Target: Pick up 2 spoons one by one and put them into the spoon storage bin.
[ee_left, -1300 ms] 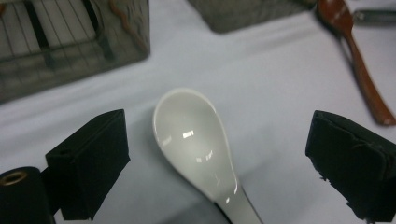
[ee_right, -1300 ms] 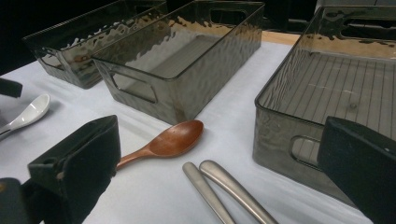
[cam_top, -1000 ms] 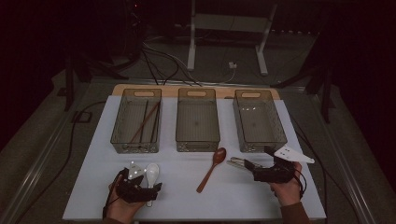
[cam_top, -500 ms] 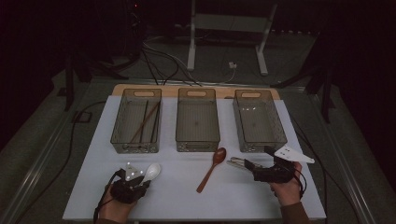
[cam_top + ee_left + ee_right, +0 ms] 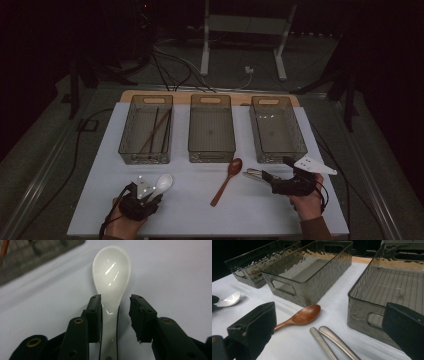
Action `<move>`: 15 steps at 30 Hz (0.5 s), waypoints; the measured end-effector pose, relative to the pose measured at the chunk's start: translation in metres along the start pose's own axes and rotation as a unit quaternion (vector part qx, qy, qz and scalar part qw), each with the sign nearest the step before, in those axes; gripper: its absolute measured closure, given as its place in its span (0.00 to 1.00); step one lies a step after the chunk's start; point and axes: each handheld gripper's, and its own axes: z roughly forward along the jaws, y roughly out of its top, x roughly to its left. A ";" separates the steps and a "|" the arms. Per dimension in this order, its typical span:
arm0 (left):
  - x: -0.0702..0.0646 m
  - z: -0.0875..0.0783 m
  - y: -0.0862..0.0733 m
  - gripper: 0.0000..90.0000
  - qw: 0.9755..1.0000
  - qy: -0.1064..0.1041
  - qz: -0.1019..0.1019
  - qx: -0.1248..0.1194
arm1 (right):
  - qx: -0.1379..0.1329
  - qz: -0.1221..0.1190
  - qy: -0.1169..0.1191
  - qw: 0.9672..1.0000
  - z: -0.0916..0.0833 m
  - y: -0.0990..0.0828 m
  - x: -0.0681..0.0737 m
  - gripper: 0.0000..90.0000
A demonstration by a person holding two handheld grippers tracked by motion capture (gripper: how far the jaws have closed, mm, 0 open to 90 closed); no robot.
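1. Near the front left of the white surface point(image 5: 200, 210), the left tool point(image 5: 145, 197) sits low over a white ceramic spoon point(image 5: 111, 277) that lies flat, bowl pointing away from the hand.
2. Its jaws have just been closing and then eased a little; in the left gripper view the spoon's handle runs between them, the left pad against it and the right pad standing a small gap off, so it is not clamped.
3. At the front right, the right tool point(image 5: 260, 176) rests with its jaws spread wide and gripping nothing; two metal handles point(image 5: 329, 341) lie between them, possibly untouched, though the angle is poor.
4. A wooden spoon point(image 5: 227, 181) lies between the two hands.
5. Behind stand three clear bins; the left bin point(image 5: 129, 135) holds chopsticks point(image 5: 156, 129).
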 end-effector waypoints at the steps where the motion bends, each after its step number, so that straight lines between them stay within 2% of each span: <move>1: 0.000 0.001 0.000 0.74 1.000 -0.002 0.001 0.003 | 0.000 0.000 0.000 1.000 0.000 0.000 0.000 0.00; 3: 0.001 0.004 -0.001 0.78 1.000 0.004 0.002 0.018 | 0.000 0.000 0.001 1.000 0.000 0.000 0.000 0.00; 5: 0.003 0.005 -0.003 0.78 1.000 -0.001 -0.004 0.018 | 0.000 0.000 0.002 1.000 0.000 0.000 0.000 0.00; 8: 0.002 0.006 -0.001 0.78 1.000 0.003 0.004 0.026 | -0.001 0.002 0.001 1.000 0.000 0.000 0.000 0.00; 12: 0.007 0.007 -0.001 0.78 1.000 -0.013 -0.001 0.028 | 0.000 0.000 0.003 1.000 0.000 0.000 0.001 0.00; 15: 0.011 0.006 -0.002 0.81 0.999 -0.022 -0.020 0.023 | -0.001 0.002 0.005 1.000 0.000 0.001 0.001 0.00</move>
